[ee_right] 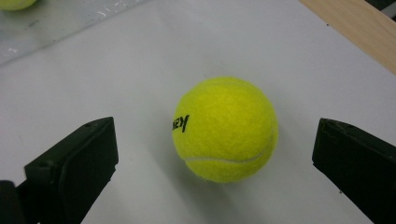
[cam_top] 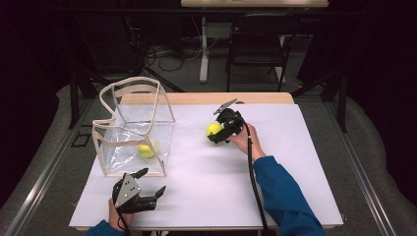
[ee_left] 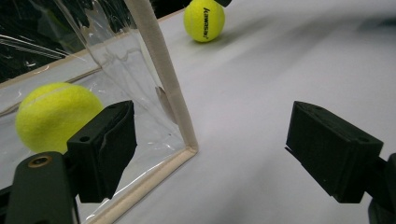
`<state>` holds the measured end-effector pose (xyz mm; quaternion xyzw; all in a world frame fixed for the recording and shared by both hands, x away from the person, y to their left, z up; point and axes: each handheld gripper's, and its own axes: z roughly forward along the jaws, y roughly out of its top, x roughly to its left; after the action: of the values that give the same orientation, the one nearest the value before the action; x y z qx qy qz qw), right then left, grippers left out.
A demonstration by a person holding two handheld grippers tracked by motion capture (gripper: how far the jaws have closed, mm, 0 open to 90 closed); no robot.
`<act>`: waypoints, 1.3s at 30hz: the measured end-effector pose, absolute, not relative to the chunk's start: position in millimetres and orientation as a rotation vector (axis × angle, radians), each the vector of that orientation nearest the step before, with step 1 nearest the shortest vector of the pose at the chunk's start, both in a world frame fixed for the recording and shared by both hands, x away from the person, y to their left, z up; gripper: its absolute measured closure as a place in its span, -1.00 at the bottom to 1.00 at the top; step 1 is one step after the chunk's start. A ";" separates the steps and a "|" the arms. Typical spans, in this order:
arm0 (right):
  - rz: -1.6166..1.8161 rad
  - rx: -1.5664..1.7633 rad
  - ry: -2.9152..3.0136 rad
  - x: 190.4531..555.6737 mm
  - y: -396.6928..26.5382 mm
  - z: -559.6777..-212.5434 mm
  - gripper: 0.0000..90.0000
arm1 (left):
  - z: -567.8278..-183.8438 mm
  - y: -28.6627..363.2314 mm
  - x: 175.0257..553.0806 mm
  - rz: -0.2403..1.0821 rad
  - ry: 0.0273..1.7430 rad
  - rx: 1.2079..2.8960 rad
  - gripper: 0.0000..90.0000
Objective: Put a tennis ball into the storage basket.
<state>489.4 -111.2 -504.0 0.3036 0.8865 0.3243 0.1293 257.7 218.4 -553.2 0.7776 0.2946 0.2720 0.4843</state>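
Observation:
A yellow tennis ball [cam_top: 213, 129] [ee_right: 225, 128] with black lettering rests on the white table sheet [cam_top: 206, 187]. My right gripper [cam_top: 220, 133] [ee_right: 215, 163] is open around it, one jaw on each side, not touching. A second tennis ball [cam_top: 147, 148] [ee_left: 56, 114] lies inside a clear plastic bag [cam_top: 134, 125] with beige trim [ee_left: 161, 65]. My left gripper [cam_top: 152, 184] [ee_left: 210, 149] stands open at the bag's near corner, holding nothing. The loose ball [ee_left: 204, 20] appears far off in the left gripper view.
The bag stands open-topped at the table's left. A wooden table edge [cam_top: 206, 98] [ee_right: 355, 32] runs along the far side. A dark chair [cam_top: 258, 44] and cables stand on the floor beyond. Bare white sheet lies between the two grippers.

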 end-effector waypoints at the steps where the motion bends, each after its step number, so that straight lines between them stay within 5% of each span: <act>1: 0.938 0.891 2.577 489.7 -110.5 -505.0 -1.00 | -553.2 218.5 257.8 0.663 0.717 1.894 -0.64; 21: 0.920 0.927 2.596 500.6 -104.3 -525.7 -1.00 | -553.7 218.5 258.5 0.661 0.715 1.901 -0.64; 39: 0.948 0.953 2.593 504.8 -104.5 -534.3 -0.69 | -553.8 218.2 258.4 0.659 0.715 1.901 -0.64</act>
<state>504.8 -104.5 -534.3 0.3243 0.8824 0.3225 0.1105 258.4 218.2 -553.8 0.7800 0.2932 0.2706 0.4822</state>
